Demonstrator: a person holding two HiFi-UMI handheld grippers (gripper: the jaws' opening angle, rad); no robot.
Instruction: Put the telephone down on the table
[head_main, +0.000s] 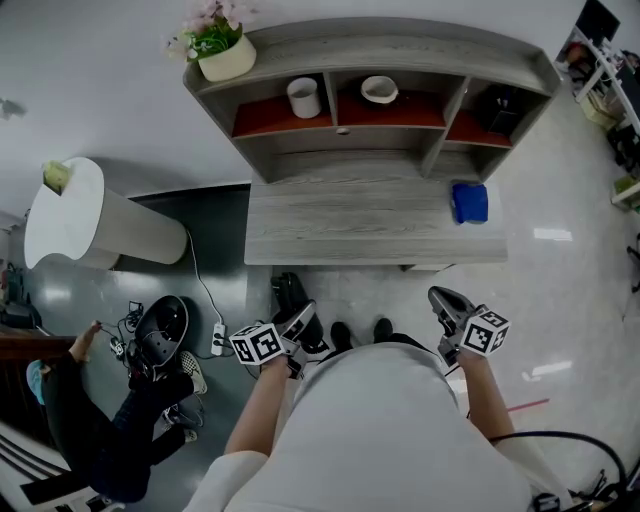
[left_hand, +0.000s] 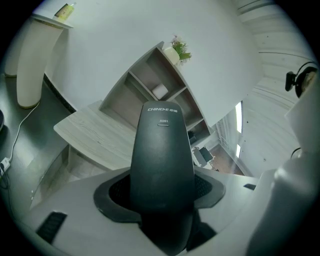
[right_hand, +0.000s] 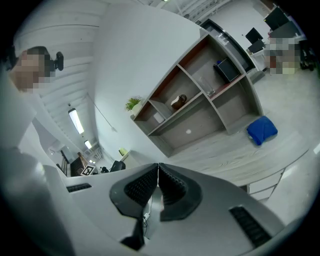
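The left tool (head_main: 297, 323) is clamping a black telephone (left_hand: 162, 160). Its jaws are standing wide apart, with the pads pressing on the handset's two sides. The handset is sticking up out of the jaws, its printed end pointing away from the camera. In the head view the telephone is hanging close to the person's body, over the floor and just short of the near edge of the tabletop (head_main: 350, 228), so it is not touching the wood.

The right tool (head_main: 450, 306) is hovering at the person's other side, also short of the tabletop edge. Its jaws are lying together with nothing between them.

A blue cloth (head_main: 469, 202) is lying near the right end of the grey tabletop. Behind it a shelf (head_main: 400, 160) is standing at the back. A white cup (head_main: 303, 97) is sitting in its left compartment, a pale bowl (head_main: 379, 89) in the middle one and a dark box (head_main: 498, 108) in the right one. A potted plant (head_main: 222, 45) is sitting on the shelf's top at the left corner.

To the left of the tabletop a white round stand (head_main: 90, 220) is standing, and a person (head_main: 130, 420) in dark clothes is crouching on the floor beside it.
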